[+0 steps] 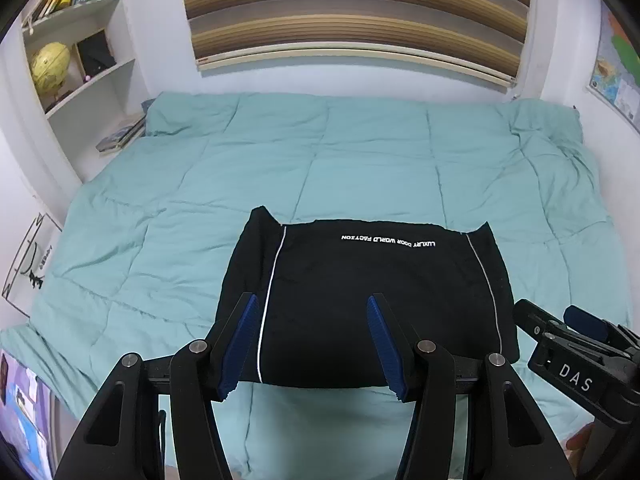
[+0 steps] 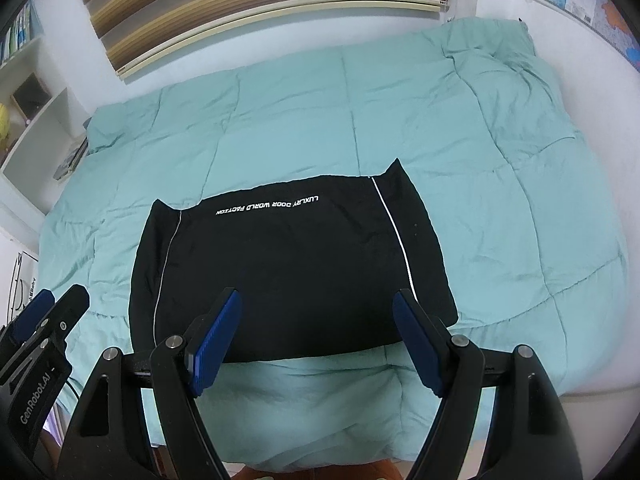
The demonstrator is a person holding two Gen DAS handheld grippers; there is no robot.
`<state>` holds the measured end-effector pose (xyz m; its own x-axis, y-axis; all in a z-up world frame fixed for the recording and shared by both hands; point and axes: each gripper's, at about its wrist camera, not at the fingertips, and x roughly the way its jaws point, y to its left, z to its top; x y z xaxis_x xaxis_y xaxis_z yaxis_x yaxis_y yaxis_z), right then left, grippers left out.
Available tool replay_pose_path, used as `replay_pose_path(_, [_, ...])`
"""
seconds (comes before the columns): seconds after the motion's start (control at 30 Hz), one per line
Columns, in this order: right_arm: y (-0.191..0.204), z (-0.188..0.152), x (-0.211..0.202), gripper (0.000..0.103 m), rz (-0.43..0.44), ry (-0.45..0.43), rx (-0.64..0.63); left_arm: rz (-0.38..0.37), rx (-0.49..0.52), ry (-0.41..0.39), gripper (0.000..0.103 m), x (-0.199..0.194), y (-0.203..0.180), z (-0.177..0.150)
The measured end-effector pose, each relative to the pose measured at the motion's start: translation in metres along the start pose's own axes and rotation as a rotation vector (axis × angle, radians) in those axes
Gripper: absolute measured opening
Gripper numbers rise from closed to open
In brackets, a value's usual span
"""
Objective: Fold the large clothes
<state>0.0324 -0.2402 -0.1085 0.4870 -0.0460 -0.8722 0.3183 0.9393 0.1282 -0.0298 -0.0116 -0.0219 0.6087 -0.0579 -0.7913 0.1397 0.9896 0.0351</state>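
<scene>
Folded black garment (image 1: 372,300) on teal quilt (image 1: 360,160), near hem partly hidden by both grippers' wide, empty fingers (image 1: 240,340).

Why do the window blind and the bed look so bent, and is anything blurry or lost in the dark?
Left wrist view: fisheye bends the striped brown window blind and teal quilted bed cover; corners vignette black. Right wrist view: same bowing; the folded black garment with white piping loses its creases in flat, soft light, though its white lettering stays sharp. No harsh glare in either.

Folded black garment (image 1: 368,300) lies flat on teal quilt (image 1: 200,184).
</scene>
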Motion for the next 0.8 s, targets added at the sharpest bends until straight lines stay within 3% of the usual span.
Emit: replay_pose_path(0.8, [0.016, -0.015, 0.003, 0.080, 0.007, 0.039, -0.029, 0.083, 0.013, -0.021, 0.059, -0.008, 0.004, -0.007])
